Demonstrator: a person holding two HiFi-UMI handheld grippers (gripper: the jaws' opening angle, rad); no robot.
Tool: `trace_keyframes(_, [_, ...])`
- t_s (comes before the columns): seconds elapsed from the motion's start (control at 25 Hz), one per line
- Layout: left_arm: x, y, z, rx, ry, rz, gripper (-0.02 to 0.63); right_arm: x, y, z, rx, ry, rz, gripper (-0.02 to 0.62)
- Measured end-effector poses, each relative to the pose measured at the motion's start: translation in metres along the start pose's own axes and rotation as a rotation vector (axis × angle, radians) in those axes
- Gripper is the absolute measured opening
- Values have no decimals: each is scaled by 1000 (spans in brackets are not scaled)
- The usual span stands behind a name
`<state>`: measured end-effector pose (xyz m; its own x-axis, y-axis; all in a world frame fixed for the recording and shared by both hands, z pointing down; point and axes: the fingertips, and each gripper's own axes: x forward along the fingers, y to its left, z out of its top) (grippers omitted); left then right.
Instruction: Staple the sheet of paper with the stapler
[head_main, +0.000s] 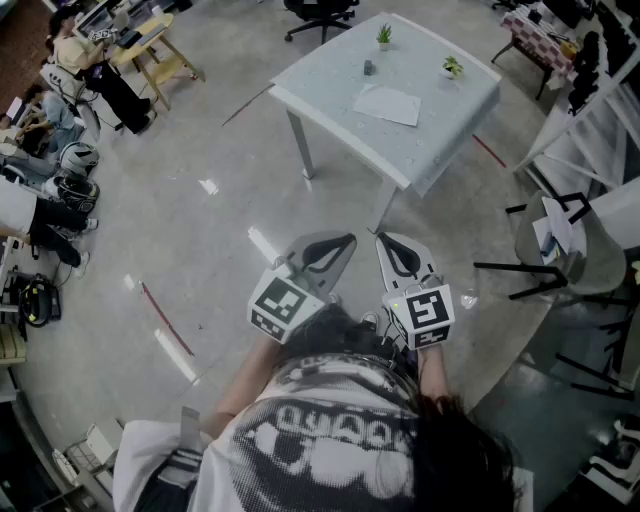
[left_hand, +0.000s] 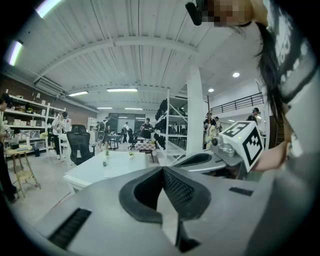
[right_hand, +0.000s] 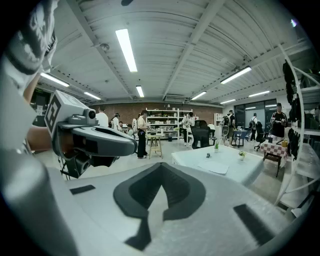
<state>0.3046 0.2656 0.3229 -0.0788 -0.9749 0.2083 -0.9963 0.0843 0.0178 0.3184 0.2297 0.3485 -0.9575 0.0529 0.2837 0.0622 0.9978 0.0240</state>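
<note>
Paper (head_main: 387, 104), one sheet, on one table (head_main: 450, 125); left claw (left_hand: 163, 170) and right claw (right_hand: 161, 166) closed, empty.

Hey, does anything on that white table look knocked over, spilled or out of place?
Nothing stands out. The sheet of paper lies flat on the white table. One potted plant and a second potted plant stand upright. A small dark object sits near the first, too small to identify. No spill shows.

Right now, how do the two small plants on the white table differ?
The far plant stands taller, with upright leaves; the right plant is lower and spreads wider. The far plant is nearer the small dark object; the right plant stands by the table's right edge. Both are small and green.
</note>
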Motion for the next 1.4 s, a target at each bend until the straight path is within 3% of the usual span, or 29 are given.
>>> trace_keyframes(0.44, [-12, 38, -2, -4, 2, -18, 3, 34, 9, 7, 43, 4, -18, 0])
trace_keyframes(0.96, [-13, 83, -19, -20, 14, -105, 3, 64, 4, -5, 109, 41, -134, 0])
trace_keyframes(1.4, [18, 109, -35, -66, 41, -154, 3, 82, -19, -19, 131, 100, -176, 1])
